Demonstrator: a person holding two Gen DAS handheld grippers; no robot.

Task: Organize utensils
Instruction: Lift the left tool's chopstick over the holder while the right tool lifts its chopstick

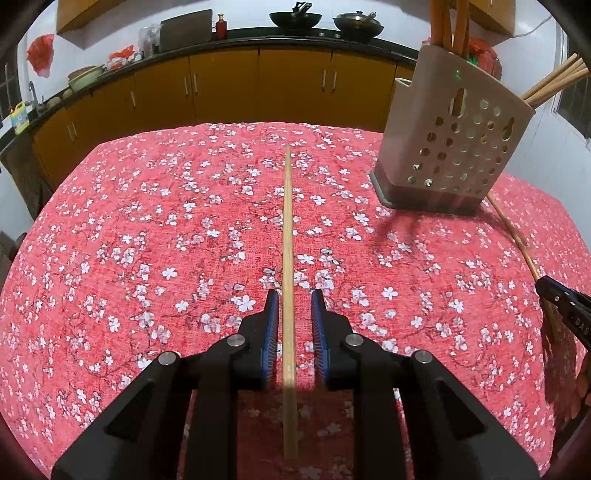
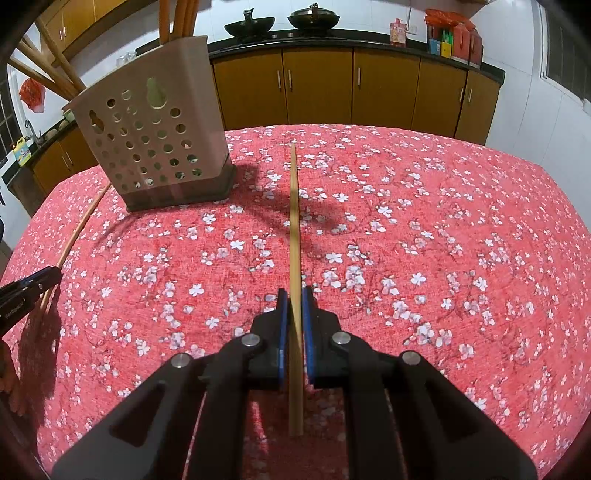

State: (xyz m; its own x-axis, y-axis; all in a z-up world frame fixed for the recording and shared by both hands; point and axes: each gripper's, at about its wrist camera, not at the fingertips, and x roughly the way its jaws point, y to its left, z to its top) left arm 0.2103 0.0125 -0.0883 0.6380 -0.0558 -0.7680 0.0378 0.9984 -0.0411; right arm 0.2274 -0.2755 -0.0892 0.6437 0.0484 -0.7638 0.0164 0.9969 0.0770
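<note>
1. Two claws are here. The left claw (image 1: 294, 295) is a little apart, with a chopstick (image 1: 288, 258) between its blue pads (image 1: 272, 325), which do not press it.
2. The right claw (image 2: 294, 293) pinches another chopstick (image 2: 294, 240).
3. One holder with holes (image 2: 155, 147) stands on the red flowery cloth (image 2: 406, 240), with several sticks (image 1: 448, 26) in it.

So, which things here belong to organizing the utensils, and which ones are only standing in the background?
For the job:
- chopstick between the left hand-held gripper fingers
- chopstick in the right hand-held gripper
- perforated utensil holder, with chopsticks already inside

Just lying about:
- two woks on the counter
- floral tablecloth
- yellow cabinets
</note>
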